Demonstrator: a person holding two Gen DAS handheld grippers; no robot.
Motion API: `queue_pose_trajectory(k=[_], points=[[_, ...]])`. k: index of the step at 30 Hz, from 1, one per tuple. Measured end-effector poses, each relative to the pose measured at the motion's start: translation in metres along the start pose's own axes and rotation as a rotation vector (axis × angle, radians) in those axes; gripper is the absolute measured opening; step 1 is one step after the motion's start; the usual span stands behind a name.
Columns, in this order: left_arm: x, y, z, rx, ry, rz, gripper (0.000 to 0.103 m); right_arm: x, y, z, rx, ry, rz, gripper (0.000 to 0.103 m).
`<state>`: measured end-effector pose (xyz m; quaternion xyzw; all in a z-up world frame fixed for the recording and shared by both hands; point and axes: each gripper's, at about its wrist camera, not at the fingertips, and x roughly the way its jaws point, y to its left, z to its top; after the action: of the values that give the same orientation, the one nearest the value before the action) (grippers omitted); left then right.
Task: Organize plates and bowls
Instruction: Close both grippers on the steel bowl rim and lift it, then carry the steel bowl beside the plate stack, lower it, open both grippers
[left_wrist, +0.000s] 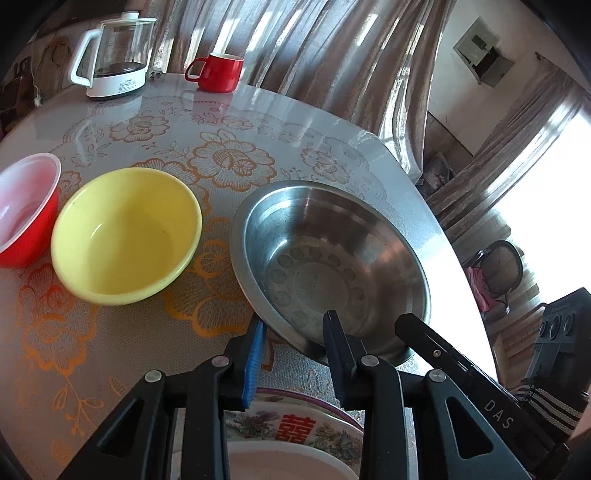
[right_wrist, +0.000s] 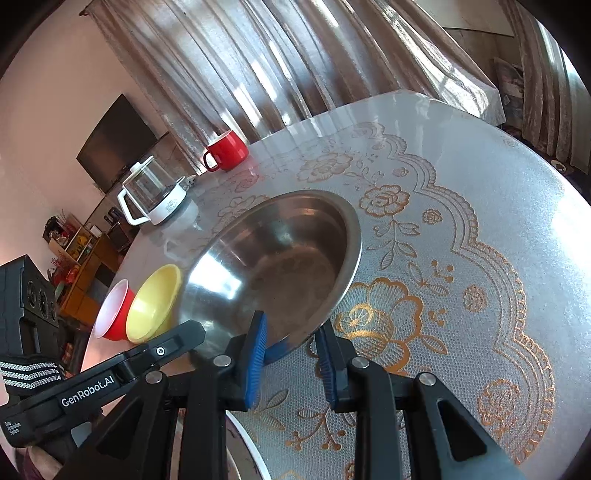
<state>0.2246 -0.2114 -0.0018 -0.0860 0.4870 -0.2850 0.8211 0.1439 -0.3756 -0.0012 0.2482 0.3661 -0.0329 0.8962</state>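
Nearest, at the counter's near edge, a flowered plate (left_wrist: 295, 430) lay under both grippers. Just beyond it the left gripper (left_wrist: 295, 354) and the right gripper (right_wrist: 290, 345) each straddled the near rim of the steel bowl (left_wrist: 328, 254), one finger inside and one outside, pinching it. Farther left sat a yellow bowl (left_wrist: 125, 236) and a red bowl (left_wrist: 26, 210), with a red mug (left_wrist: 218, 72) and a kettle (left_wrist: 114, 55) at the far edge.

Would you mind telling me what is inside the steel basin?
The steel basin holds nothing: its dimpled bottom shows bare. A left hand-held gripper finger hides a little of the near wall, and what lies under the basin is covered.
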Motion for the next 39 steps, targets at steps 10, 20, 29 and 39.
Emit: queue_pose_trajectory(k=[10, 20, 29, 39], points=[[-0.048, 0.004, -0.016, 0.000, -0.068, -0.011, 0.032, -0.031, 0.030, -0.014, -0.067, -0.042, 0.016, 0.026], [-0.128, 0.054, -0.052, -0.068, -0.196, 0.059, 0.033, -0.045, 0.097, -0.040, -0.167, -0.025, 0.142, 0.026], [-0.184, 0.133, -0.107, -0.219, -0.262, 0.156, 0.034, -0.024, 0.178, -0.087, -0.284, 0.084, 0.271, 0.026], [-0.210, 0.185, -0.154, -0.326, -0.261, 0.235, 0.035, 0.002, 0.233, -0.142, -0.372, 0.205, 0.340, 0.025]])
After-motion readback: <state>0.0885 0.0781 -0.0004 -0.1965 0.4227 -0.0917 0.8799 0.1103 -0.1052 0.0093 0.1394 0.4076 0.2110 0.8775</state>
